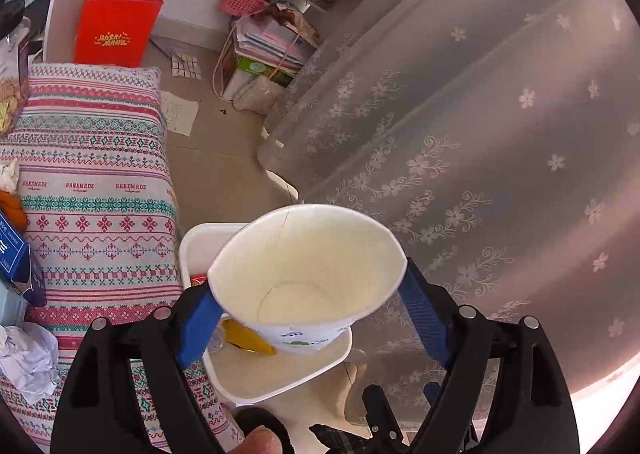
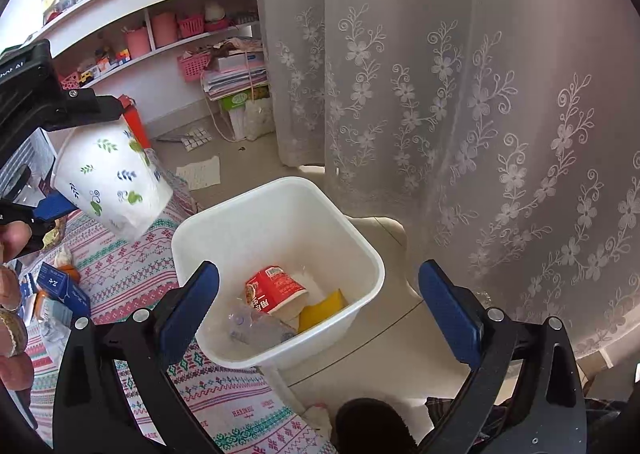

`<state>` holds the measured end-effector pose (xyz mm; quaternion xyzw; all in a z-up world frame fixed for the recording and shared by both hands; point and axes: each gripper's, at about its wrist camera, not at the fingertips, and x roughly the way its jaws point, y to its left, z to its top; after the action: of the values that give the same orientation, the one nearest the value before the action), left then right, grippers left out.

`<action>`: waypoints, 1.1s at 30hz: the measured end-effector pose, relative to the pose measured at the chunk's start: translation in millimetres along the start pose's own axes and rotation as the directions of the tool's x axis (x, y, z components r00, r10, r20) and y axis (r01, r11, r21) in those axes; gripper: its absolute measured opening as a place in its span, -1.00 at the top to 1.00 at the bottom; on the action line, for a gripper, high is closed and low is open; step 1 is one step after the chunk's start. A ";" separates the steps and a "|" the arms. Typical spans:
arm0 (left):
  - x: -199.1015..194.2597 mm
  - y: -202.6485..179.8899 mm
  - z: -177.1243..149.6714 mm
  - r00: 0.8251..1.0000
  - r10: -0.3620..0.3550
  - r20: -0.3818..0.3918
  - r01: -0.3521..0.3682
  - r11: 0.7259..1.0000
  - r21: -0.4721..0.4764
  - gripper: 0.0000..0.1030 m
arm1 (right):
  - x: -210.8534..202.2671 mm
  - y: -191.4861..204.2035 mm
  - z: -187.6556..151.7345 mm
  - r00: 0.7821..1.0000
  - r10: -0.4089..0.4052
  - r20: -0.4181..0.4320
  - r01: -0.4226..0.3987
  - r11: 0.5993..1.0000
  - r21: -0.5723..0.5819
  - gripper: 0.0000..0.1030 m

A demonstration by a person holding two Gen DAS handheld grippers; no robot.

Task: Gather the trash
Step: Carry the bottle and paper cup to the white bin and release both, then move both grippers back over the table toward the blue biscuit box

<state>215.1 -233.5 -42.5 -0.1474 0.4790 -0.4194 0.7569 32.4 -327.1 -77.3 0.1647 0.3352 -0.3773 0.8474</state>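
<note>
While the left gripper has its jaws clamped on the paper cup above the white bin at lower centre — right gripper's jaws apart, empty — releasing off-centre could bounce it off the rim.

Bed with patterned cover, left side of the left-wrist frame: blue carton, crumpled white paper and an orange item along its left edge. Tile floor, centre: white bin just beside the bed, loose paper sheet, red box upper left, tied paper stack by the shelving.
</note>
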 end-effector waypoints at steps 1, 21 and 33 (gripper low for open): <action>-1.5 0.4 0.4 1.000 -0.001 0.002 0.001 1.000 -0.003 -0.64 | 0.0 0.8 0.8 1.000 0.004 0.001 -0.004 1.000 0.000 -0.86; -43.6 25.0 -2.5 0.993 0.110 0.031 -0.111 0.994 0.007 -0.74 | -7.9 33.6 0.6 0.997 0.074 -0.002 -0.074 0.997 -0.032 -0.86; -87.7 77.1 -6.4 0.956 0.285 0.066 -0.285 0.958 -0.007 -0.74 | -9.8 79.9 0.7 0.994 0.107 0.010 -0.106 0.993 -0.055 -0.86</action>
<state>231.1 -117.7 -41.1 -0.0896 0.4693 -0.3015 0.8251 87.8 -269.5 -67.9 0.1571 0.3307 -0.3234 0.8726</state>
